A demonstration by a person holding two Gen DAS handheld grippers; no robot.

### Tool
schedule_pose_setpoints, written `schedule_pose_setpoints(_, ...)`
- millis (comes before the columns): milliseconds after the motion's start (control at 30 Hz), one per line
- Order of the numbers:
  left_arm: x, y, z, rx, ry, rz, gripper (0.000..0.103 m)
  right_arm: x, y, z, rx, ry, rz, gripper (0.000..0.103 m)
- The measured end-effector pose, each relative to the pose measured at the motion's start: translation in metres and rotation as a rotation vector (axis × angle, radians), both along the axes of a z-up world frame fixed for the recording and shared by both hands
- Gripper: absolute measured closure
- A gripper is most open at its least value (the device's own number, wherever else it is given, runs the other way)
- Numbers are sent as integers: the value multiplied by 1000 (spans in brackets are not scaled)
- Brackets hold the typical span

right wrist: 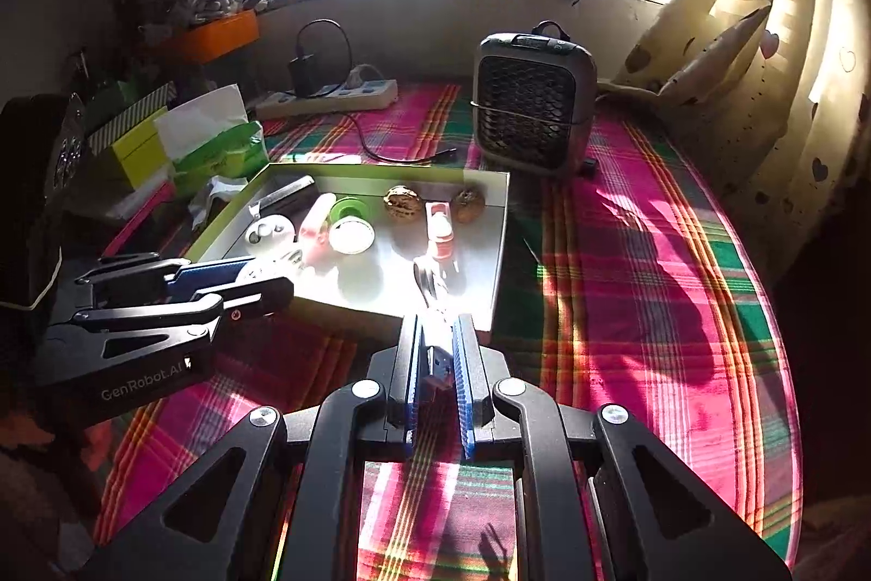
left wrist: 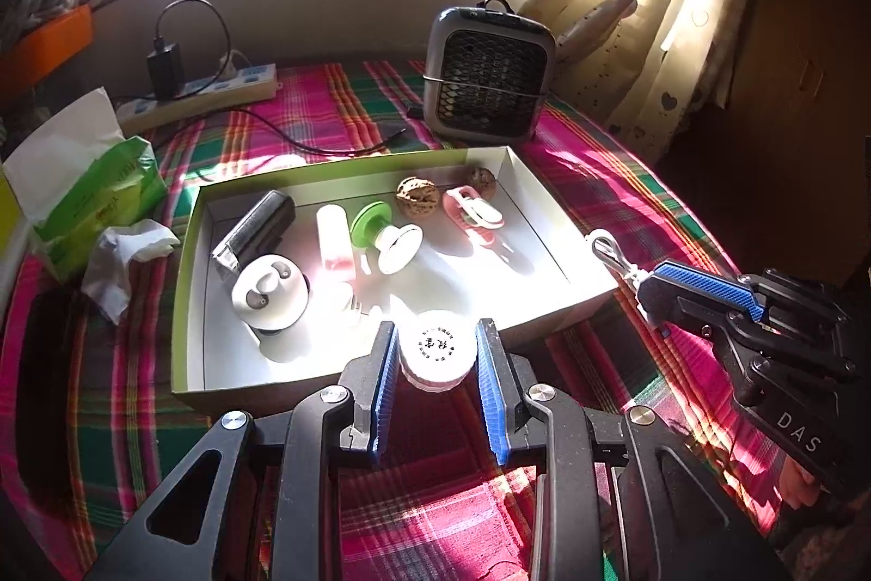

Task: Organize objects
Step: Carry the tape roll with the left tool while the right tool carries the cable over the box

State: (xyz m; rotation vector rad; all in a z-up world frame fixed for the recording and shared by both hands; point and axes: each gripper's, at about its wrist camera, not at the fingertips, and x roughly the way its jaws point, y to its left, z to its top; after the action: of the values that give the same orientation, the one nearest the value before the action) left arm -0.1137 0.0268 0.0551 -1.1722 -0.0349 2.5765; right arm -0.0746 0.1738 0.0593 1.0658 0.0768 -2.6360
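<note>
Most of the sorting looks done, judging by how the shallow box [left wrist: 560, 254] is already filling up; two things are waiting to go in.

Nearest, the left gripper [left wrist: 435, 352] is holding a small white round jar [left wrist: 434, 352] with printed characters on its lid. Its blue-padded fingers [left wrist: 382, 379] are standing partly apart and pressing on the jar's two sides, just over the box's near wall. The right gripper [right wrist: 435, 352] is hanging at the box's near right corner, its fingers [right wrist: 464, 379] brought almost together and pinching a small blue piece from which a metal key-ring clip [left wrist: 607, 249] is sticking out toward the box.

Inside the box, a white earbud case [left wrist: 269, 289], a dark razor head [left wrist: 256, 227], a pink-tinted tube [left wrist: 335, 235] and a green-and-white spool [left wrist: 384, 232] are lying toward its left; two walnuts [left wrist: 416, 195] and a pink clip [left wrist: 472, 213] are lying at its far side. Beyond the box a small grey heater [left wrist: 490, 74] is standing on the plaid bedspread [left wrist: 626, 178].
</note>
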Motion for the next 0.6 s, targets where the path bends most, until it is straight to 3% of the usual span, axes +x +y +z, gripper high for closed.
schedule_pose_setpoints(600, -22, -17, -11, 18, -30, 24, 78, -39, -22, -1, 11, -20, 20, 91)
